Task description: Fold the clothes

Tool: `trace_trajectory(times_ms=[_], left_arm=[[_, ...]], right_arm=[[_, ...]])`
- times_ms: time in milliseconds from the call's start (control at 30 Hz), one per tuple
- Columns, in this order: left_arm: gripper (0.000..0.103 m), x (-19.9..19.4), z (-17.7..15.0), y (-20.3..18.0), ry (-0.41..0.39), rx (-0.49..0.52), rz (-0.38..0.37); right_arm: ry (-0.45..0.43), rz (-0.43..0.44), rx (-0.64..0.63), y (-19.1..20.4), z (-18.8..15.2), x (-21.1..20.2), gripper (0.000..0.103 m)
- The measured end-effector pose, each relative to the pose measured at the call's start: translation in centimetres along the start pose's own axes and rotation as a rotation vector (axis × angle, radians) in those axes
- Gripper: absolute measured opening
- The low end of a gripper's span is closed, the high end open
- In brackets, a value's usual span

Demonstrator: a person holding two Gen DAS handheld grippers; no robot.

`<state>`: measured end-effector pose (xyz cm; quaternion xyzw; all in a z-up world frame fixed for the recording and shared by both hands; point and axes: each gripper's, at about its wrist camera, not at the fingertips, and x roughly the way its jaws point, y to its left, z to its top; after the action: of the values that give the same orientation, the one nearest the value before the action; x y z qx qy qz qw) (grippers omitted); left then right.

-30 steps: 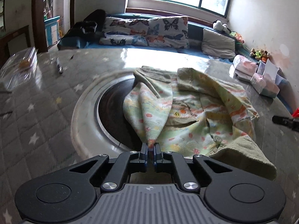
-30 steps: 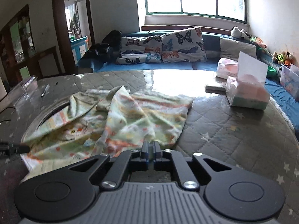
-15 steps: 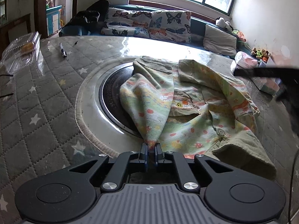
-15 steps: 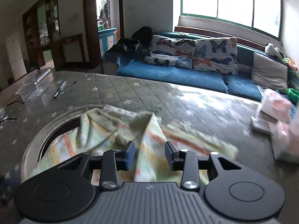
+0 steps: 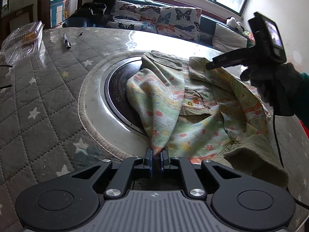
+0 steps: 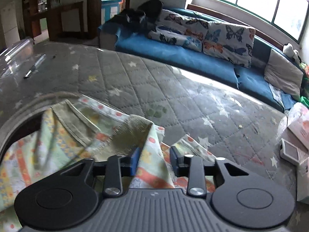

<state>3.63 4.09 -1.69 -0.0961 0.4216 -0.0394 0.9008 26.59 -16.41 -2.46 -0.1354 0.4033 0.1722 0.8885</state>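
Note:
A small pale-green patterned garment (image 5: 202, 104) with olive corduroy cuffs lies crumpled on the quilted grey table, partly over a round metal-rimmed inset (image 5: 92, 104). My left gripper (image 5: 156, 155) is shut on a pinched fold of the garment at its near edge. My right gripper (image 6: 154, 159) is open, with a ridge of the garment (image 6: 150, 154) standing between its jaws near a corduroy cuff (image 6: 131, 129). The right gripper also shows in the left wrist view (image 5: 210, 63), held above the garment's far right part.
A pen (image 5: 66, 41) and a clear plastic box (image 5: 23, 40) lie at the table's far left. Tissue packs and a small white device (image 6: 289, 150) sit at the right edge. A blue sofa with butterfly cushions (image 6: 202, 34) runs behind the table.
My right gripper opened, swung up and leftward, and now hovers over the garment's far side. My left gripper kept its hold on the fold and rose a little.

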Motion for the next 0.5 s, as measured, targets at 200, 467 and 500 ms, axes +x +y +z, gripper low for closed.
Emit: trace_trajectory(times_ms=[200,467,500], left_arm=[[0.01,0.0,0.0,-0.2,-0.002,0.008,0.007],[0.01,0.0,-0.2,-0.3,-0.014,0.018,0.013],[0.01,0.0,-0.2,-0.3,-0.015,0.019,0.013]], right_arm=[[-0.078,-0.027,0.082,-2.2,-2.0,-3.5,0.003],[-0.257,-0.172,0.246,-7.8,-8.1,-15.2,0.003],[-0.269,-0.198,0.273,-8.5,-9.5,-16.7,0.003]])
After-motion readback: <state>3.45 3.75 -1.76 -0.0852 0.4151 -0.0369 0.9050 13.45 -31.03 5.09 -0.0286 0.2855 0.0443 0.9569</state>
